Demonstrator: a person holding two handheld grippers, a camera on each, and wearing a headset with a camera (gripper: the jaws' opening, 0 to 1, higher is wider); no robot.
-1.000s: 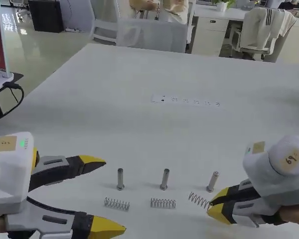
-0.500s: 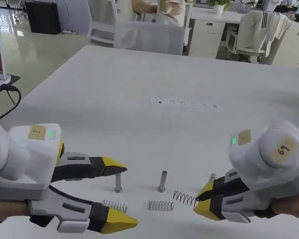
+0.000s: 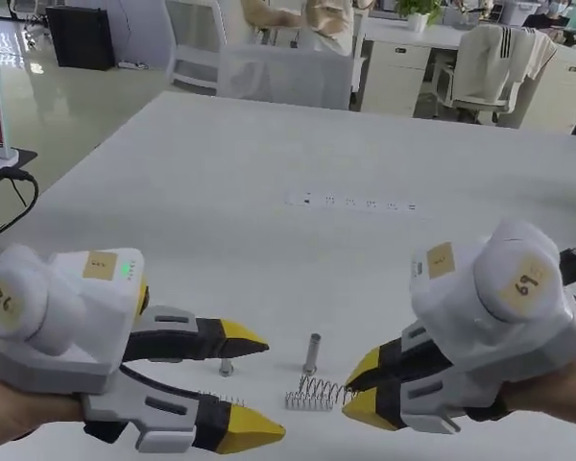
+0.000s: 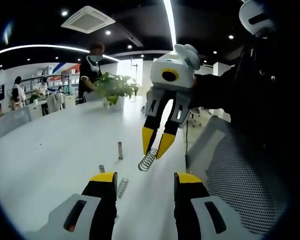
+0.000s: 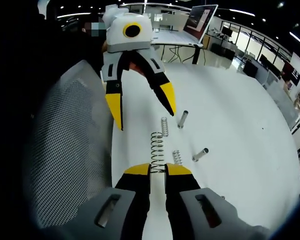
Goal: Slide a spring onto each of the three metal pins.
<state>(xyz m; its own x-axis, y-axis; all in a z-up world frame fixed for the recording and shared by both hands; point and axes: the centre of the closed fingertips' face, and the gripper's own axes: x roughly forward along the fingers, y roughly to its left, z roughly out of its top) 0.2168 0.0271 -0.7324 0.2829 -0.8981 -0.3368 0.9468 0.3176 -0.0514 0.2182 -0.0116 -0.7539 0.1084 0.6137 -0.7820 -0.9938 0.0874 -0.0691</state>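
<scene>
Spring [image 5: 157,147] — gripped by one end in the right gripper [image 5: 158,170], fingers closed, near a pin [image 3: 313,352]; left gripper [image 4: 146,176] open. Square its free end over that pin — lower slowly.

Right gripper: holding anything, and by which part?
The right gripper pinches a spring by one end, its coils sticking out past the tips. The left gripper is open, holding nothing.

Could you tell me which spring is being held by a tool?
The spring pinched at its end in the right tool; the other two lie free on the table.
</scene>
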